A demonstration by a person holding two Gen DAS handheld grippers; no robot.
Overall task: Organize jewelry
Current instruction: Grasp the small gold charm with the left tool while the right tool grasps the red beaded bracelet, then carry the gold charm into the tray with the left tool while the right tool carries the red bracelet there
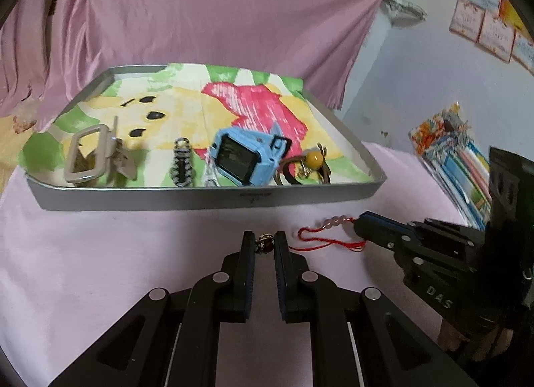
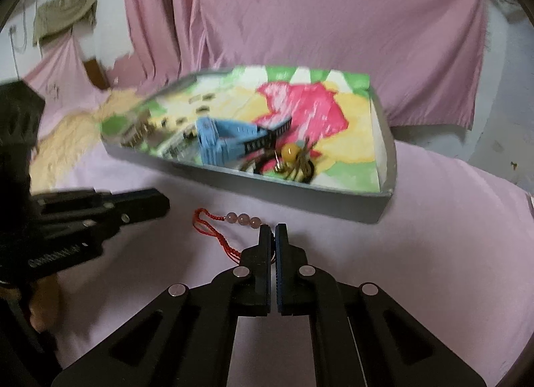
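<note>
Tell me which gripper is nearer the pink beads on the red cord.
Right. The right gripper is shut on the red cord beside the pink beads; the left gripper sits farther along, around a small trinket.

Pink drape [image 1: 200, 19] hangs across the back, from ten to one o'clock. Pale wall [image 1: 417, 69] at two o'clock carries certificates [image 1: 484, 29]. Pink cloth [image 1: 100, 270] covers the surface. Stacked books [image 1: 457, 166] lie at three o'clock. Light is dim.
</note>
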